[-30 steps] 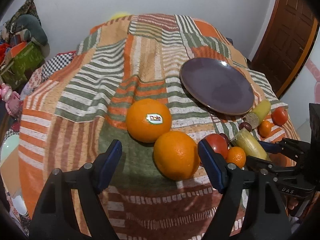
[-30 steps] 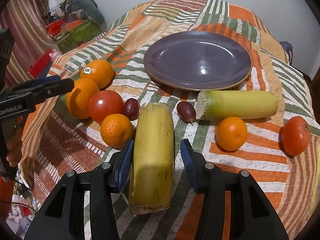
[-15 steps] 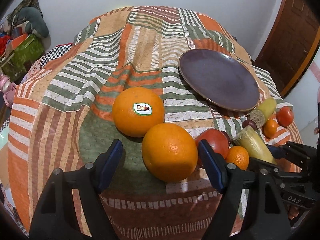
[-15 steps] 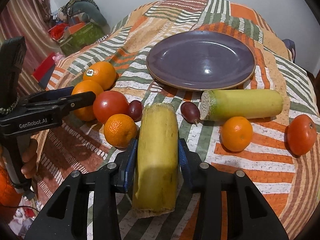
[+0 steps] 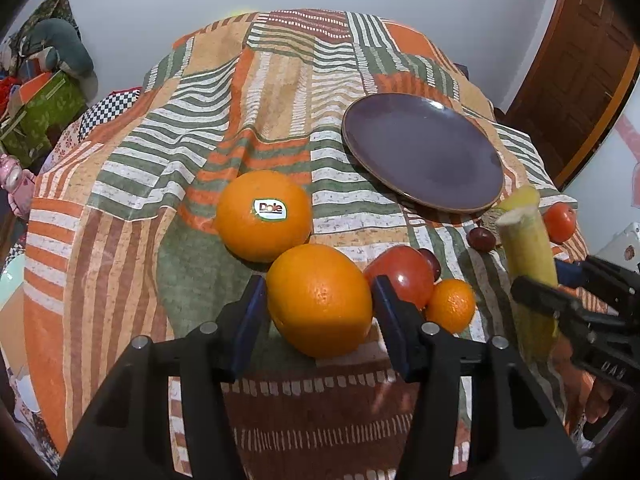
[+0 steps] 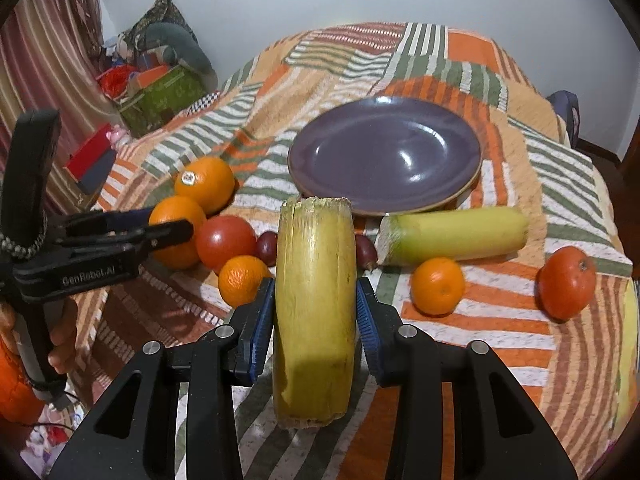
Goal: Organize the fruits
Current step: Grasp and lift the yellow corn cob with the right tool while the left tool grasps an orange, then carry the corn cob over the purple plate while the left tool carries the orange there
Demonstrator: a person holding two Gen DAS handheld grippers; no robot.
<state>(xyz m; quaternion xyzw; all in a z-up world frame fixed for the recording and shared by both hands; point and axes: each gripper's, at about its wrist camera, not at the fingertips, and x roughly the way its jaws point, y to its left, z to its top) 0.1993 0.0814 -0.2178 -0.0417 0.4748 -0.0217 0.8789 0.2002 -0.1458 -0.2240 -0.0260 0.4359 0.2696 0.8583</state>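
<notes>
the left gripper [image 5: 318,300] has just been closing and its pads now bracket the near orange [image 5: 320,300], seemingly touching both sides. the right gripper [image 6: 316,312] holds the yellow stalk piece [image 6: 314,312], now tipped up off the bedspread [image 6: 500,340]. both fruits look ready for the empty purple plate [image 6: 460,196], which lies farther off.

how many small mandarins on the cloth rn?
2. One mandarin sits left of the held yellow stalk; the other mandarin lies below the second stalk. None visibly hidden.
</notes>
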